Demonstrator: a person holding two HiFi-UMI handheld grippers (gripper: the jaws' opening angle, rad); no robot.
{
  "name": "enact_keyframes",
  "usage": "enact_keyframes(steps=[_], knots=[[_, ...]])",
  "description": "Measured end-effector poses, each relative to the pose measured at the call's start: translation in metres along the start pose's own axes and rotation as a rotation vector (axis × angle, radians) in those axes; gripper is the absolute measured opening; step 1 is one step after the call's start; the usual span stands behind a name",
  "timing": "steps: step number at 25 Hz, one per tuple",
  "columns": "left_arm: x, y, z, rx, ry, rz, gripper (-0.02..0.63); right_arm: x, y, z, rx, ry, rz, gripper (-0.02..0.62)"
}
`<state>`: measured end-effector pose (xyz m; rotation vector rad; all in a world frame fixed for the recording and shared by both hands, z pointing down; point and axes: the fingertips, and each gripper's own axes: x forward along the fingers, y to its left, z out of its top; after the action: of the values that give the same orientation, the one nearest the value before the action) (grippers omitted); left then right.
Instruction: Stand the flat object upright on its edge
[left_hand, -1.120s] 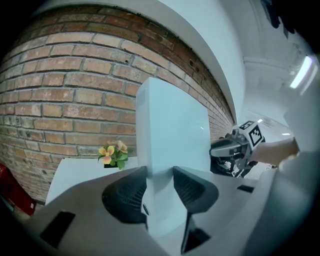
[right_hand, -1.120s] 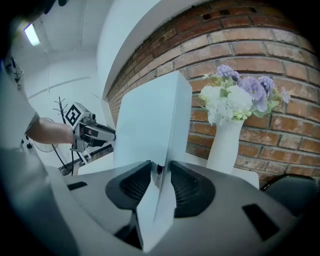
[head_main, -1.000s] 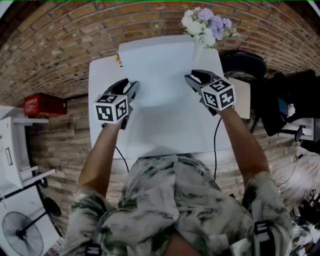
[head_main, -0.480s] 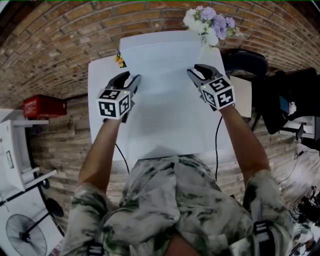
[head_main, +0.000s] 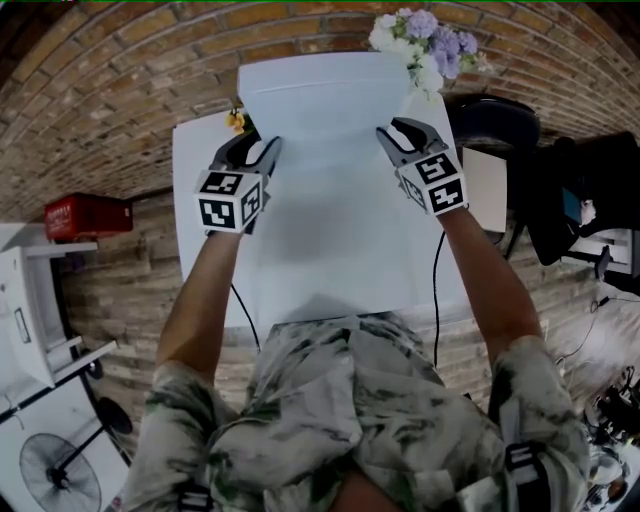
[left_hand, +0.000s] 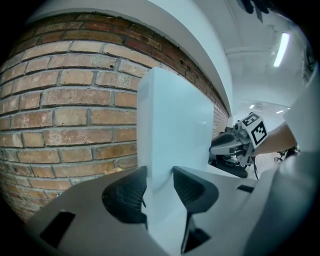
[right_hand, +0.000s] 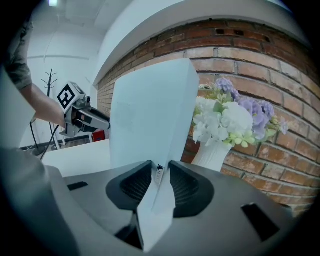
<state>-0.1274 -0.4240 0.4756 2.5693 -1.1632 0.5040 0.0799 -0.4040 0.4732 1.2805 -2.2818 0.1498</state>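
A large white flat board (head_main: 335, 190) is held by its two side edges over the white table (head_main: 195, 200), its far end tipped up toward the brick wall. My left gripper (head_main: 262, 150) is shut on the board's left edge; in the left gripper view the board (left_hand: 175, 130) runs between the pads (left_hand: 131, 192). My right gripper (head_main: 395, 135) is shut on the right edge, and in the right gripper view the board (right_hand: 150, 115) sits pinched between the jaws. Each gripper shows in the other's view: the right gripper (left_hand: 235, 142) and the left gripper (right_hand: 87, 117).
A white vase (right_hand: 212, 155) of white and purple flowers (head_main: 420, 45) stands at the table's far right, close to the board's corner. A small yellow thing (head_main: 235, 120) lies at the far left. A brick wall is behind. A black chair (head_main: 490, 125) is at the right, a red box (head_main: 85, 212) at the left.
Both grippers have moved forward toward the wall with the board. The board's far edge has risen and now hides more of the table's back.
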Motion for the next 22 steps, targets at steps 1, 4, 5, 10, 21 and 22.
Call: enact_keyframes(steps=[1,4,5,10,21,22], knots=[[0.002,0.002,0.001,0.003,-0.005,0.001,0.176,0.003,-0.002,0.000,-0.005,0.000,-0.005,0.132],[0.011,0.007,0.004,0.015,-0.013,0.003,0.176,0.010,-0.008,0.001,-0.017,-0.004,-0.025,0.130],[0.013,0.008,0.005,0.020,-0.017,0.005,0.176,0.012,-0.010,0.002,-0.025,-0.006,-0.032,0.130],[0.021,0.015,0.008,0.046,-0.046,0.018,0.176,0.020,-0.014,0.002,-0.066,-0.002,-0.062,0.129],[0.037,0.024,-0.002,0.047,-0.063,0.028,0.176,0.037,-0.022,-0.003,-0.136,0.021,-0.107,0.126],[0.038,0.025,-0.005,0.044,-0.059,0.029,0.176,0.039,-0.022,-0.005,-0.139,0.025,-0.106,0.126]])
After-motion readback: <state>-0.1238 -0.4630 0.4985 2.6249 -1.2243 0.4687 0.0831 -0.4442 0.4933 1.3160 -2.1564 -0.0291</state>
